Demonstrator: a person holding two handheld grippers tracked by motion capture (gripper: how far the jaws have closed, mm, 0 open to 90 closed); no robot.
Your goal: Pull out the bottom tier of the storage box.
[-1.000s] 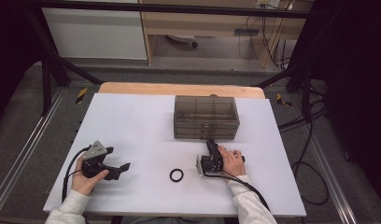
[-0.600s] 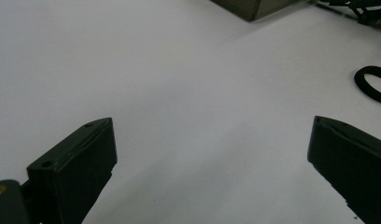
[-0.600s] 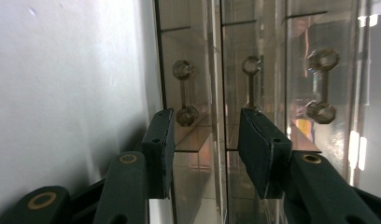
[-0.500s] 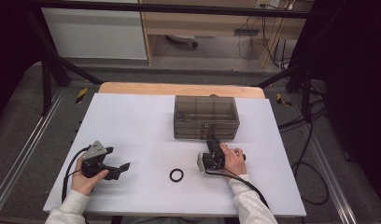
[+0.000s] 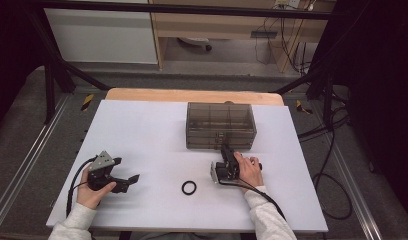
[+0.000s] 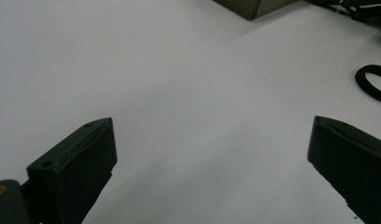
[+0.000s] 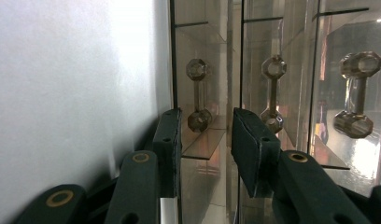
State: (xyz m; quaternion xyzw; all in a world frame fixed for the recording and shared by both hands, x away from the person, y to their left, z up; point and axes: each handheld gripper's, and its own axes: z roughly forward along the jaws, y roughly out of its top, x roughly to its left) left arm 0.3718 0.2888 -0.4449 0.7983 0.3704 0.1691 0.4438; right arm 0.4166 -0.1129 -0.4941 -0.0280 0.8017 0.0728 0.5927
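Note:
A smoky see-through drawer box [image 5: 219,125] stands at the middle back of the white table [image 5: 152,135]. My right gripper [image 5: 225,149] lies on its side against the box's front. In the right gripper view its jaws [image 7: 206,135] flank the near end of a dumbbell-shaped drawer handle [image 7: 199,95]. They have just been closing a little, and a gap still shows on both sides of the knob. My left gripper [image 5: 126,169] rests at the front left, its jaws [image 6: 212,154] wide open over bare table. A black ring [image 5: 189,188] lies flat between the two hands.
Two more drawer handles [image 7: 272,93] [image 7: 359,93] show through the box's front. The left gripper view catches the ring [image 6: 373,81] at its right edge and a corner of the box [image 6: 254,5] at the top. A wooden strip [image 5: 192,95] borders the table's far edge.

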